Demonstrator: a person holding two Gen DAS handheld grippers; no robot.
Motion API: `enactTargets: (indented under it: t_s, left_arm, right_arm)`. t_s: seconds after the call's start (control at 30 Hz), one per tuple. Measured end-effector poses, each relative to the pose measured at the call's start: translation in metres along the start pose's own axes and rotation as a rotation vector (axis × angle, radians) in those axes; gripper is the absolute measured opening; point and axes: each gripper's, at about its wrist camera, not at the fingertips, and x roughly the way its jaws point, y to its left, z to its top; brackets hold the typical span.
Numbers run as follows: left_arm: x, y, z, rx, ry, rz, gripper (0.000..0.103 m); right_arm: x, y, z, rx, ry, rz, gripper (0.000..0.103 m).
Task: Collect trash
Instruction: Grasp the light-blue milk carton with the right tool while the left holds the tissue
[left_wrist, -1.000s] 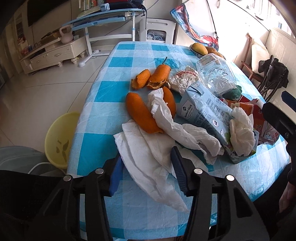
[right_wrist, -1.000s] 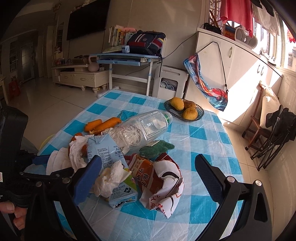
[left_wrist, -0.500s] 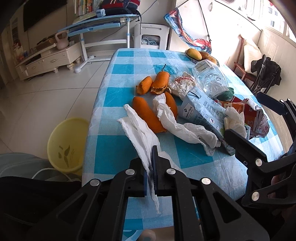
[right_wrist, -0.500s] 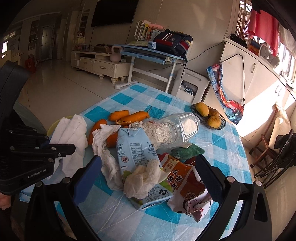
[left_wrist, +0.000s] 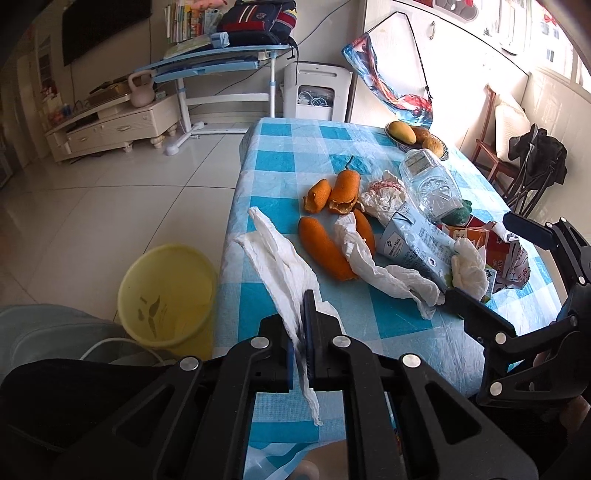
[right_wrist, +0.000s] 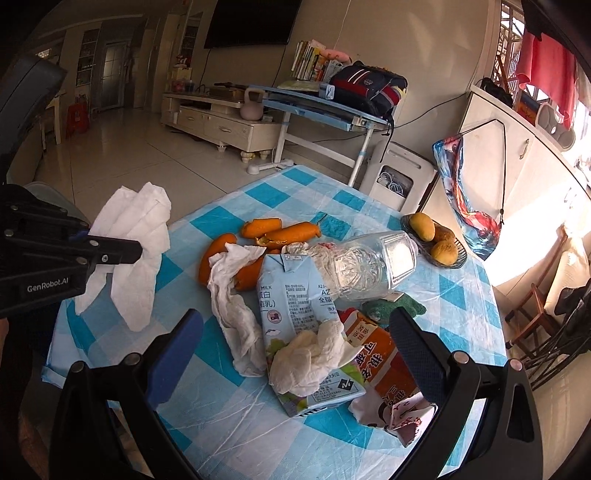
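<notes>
My left gripper (left_wrist: 301, 325) is shut on a white paper napkin (left_wrist: 280, 266) and holds it lifted off the near left corner of the checked table (left_wrist: 273, 140); the napkin also shows in the right wrist view (right_wrist: 136, 236). My right gripper (right_wrist: 295, 343) is open and empty, hovering over a blue milk carton (right_wrist: 291, 291) stuffed with a crumpled tissue (right_wrist: 310, 358). Orange peels (left_wrist: 325, 247), a second tissue (left_wrist: 373, 266), a clear plastic bottle (left_wrist: 428, 181) and an orange snack bag (right_wrist: 384, 365) lie on the table.
A yellow bin (left_wrist: 168, 295) stands on the floor left of the table. A bowl of fruit (left_wrist: 417, 138) sits at the far end. A green sponge (right_wrist: 395, 306) lies by the bottle. A chair with dark clothing (left_wrist: 532, 162) is to the right.
My left gripper closed on the white napkin and lifted it up and left off the table. My right gripper moved in over the milk carton and stayed open.
</notes>
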Motion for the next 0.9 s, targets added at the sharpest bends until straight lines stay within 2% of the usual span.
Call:
enactTargets:
  t_s: [0.13, 0.23, 0.37, 0.63, 0.7, 0.8, 0.9]
  left_arm:
    - [-0.011, 0.017, 0.003, -0.041, -0.035, -0.009, 0.006]
    - [-0.012, 0.024, 0.002, -0.068, -0.048, -0.018, 0.006]
    - [-0.014, 0.027, 0.000, -0.074, -0.059, -0.030, 0.006]
    - [-0.012, 0.036, -0.003, -0.095, -0.064, -0.043, 0.006]
    - [-0.012, 0.037, -0.004, -0.098, -0.064, -0.045, 0.006]
    - [-0.011, 0.038, -0.004, -0.103, -0.065, -0.046, 0.006]
    - [-0.011, 0.040, -0.004, -0.110, -0.069, -0.047, 0.006]
  right_arm:
    - [0.002, -0.026, 0.010, 0.088, 0.010, 0.065, 0.097]
    - [0.011, -0.027, 0.018, 0.067, 0.041, 0.104, 0.095]
    - [0.035, -0.019, 0.024, 0.016, 0.127, 0.165, 0.081]
    - [0.085, -0.017, 0.017, -0.025, 0.303, 0.156, 0.075]
    - [0.090, -0.017, 0.010, -0.010, 0.326, 0.177, 0.059]
    - [0.083, -0.022, 0.008, 0.031, 0.300, 0.201, 0.058]
    - [0.069, -0.031, 0.015, 0.079, 0.236, 0.218, 0.058]
